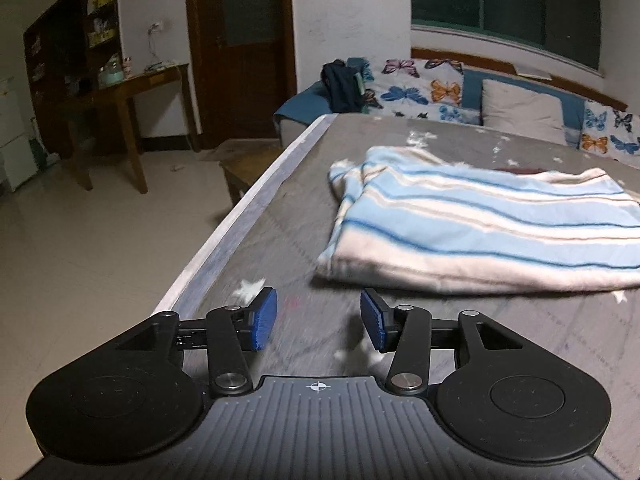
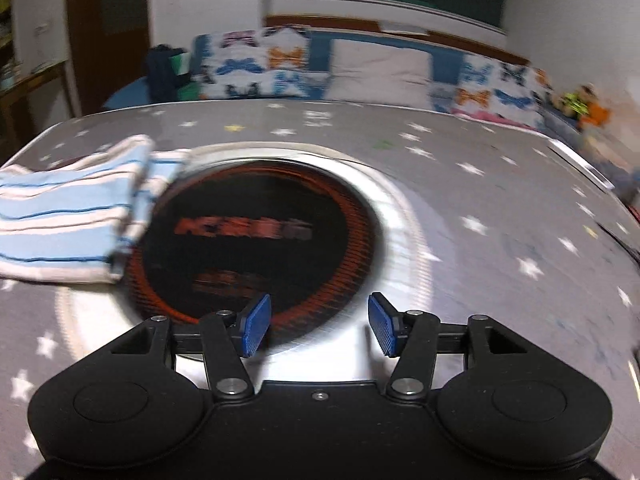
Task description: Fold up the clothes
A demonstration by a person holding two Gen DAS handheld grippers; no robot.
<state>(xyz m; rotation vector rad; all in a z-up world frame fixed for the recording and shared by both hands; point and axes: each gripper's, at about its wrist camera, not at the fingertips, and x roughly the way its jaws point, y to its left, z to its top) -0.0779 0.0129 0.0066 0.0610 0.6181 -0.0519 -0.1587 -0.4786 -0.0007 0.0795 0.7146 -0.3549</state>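
My work surface is a grey table (image 2: 480, 184) covered in a cloth printed with white stars; its pale left edge runs away from me in the left wrist view. Behind its far edge stands a sofa (image 1: 532, 108) with butterfly-patterned cushions, and a dark bundle sits at the sofa's left end.

Set into the tabletop in the right wrist view is a round black burner (image 2: 256, 240) ringed in orange-red and framed by a bright metal surround; its markings are too blurred for me to read.

The striped garment (image 1: 480, 228), light blue and cream, lies folded flat on the table. In the right wrist view its right corner overlaps the burner's left rim.

My left gripper (image 1: 318, 322) hovers low over the table near the left edge, jaws spread wide and holding nothing, the garment's near edge just beyond its right fingertip. My right gripper (image 2: 319, 324) sits over the burner's near rim, jaws likewise wide apart and empty, the garment to its far left.
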